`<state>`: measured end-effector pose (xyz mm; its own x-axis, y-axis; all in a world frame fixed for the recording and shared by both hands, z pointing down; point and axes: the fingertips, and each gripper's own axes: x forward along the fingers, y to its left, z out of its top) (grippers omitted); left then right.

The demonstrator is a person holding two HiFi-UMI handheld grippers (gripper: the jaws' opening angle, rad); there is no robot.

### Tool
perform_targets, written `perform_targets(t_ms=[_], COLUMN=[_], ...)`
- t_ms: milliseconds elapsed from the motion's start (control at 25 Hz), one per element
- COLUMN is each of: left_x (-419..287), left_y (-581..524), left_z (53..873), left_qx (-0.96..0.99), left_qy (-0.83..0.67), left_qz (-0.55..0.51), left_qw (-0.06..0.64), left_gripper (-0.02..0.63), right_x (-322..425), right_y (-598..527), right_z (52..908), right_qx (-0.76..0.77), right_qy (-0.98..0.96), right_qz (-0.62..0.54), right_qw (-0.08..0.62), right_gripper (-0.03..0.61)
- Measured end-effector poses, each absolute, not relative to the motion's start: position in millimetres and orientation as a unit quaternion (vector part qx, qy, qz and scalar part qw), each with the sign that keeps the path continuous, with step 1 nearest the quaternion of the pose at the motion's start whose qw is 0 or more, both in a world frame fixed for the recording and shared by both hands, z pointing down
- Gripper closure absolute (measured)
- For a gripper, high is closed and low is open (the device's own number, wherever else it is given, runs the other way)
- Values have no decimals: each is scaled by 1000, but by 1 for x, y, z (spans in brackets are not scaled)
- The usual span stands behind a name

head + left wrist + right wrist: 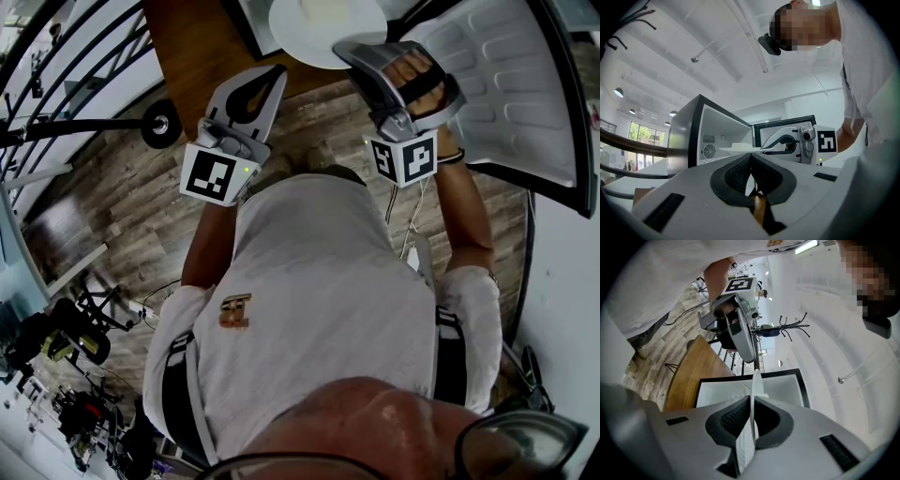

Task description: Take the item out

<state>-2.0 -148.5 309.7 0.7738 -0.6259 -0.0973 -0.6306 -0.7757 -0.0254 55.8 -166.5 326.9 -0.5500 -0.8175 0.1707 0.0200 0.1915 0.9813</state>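
Plate (pixel 323 28) is clamped by its rim in the right gripper (pixel 349 52), at the mouth of the open microwave (pixel 686 136), above the table (pixel 192 56). Left gripper (pixel 272 80) has its jaws together, empty. Risk: gripped at one edge only, the plate may droop, slip, or strike the door (pixel 506 84). The left gripper view alone shows the plate lying level. The right gripper view shows it edge-on between the pads.

The microwave (pixel 689 136) stands on the table (pixel 197 47), its door (pixel 506 84) swung out to the right. The plate (pixel 323 28) is at the oven's opening, its near rim between the jaws of the right gripper (pixel 354 52). The left gripper (pixel 272 80) is just to the left, over the table's near edge.
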Motion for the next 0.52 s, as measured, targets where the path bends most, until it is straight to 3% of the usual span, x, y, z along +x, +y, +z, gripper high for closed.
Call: perform_targets(t_ms=[520], left_x=[6], left_y=[-140], left_z=[311], left_qx=[-943], left_qy=[329], left_qz=[41], left_qw=[26], left_gripper=[597], right_x=[61], right_y=[-157], right_z=[324], right_qx=[295], right_qy=[-674], right_qz=[-566], right_qw=[373], right_gripper=[534])
